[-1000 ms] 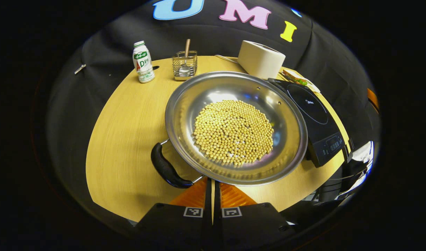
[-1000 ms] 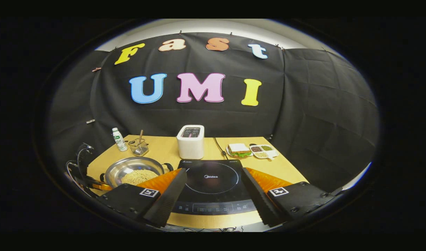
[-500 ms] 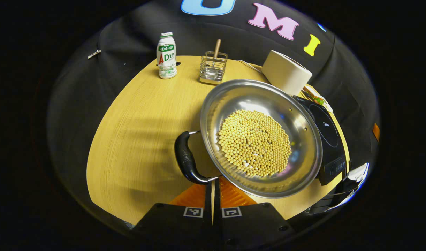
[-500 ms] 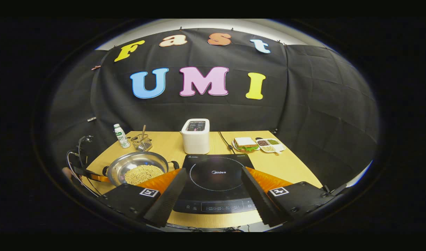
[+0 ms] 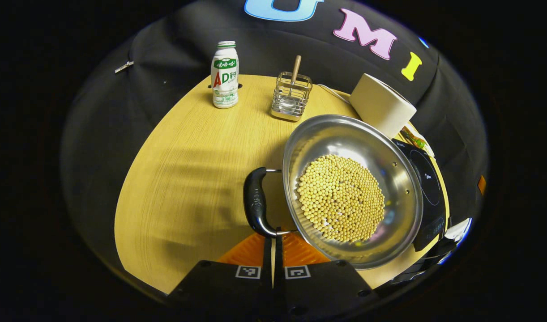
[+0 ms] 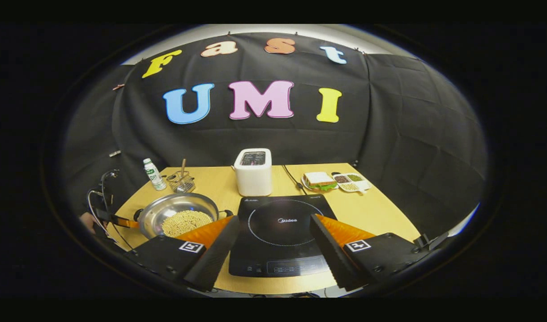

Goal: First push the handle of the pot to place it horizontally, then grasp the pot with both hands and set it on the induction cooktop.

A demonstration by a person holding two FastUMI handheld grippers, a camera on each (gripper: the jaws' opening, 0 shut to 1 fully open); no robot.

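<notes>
The pot [image 5: 352, 190], filled with yellow beans [image 5: 340, 197], sits on the table [image 5: 188, 170] just beside the induction cooktop [image 6: 280, 235]. The left gripper [image 5: 273, 241] has its fingers pressed together, their tips at the black handle [image 5: 255, 206], seemingly touching it. The right gripper [image 6: 273, 241] hovers over the cooktop, fingers wide apart.
</notes>
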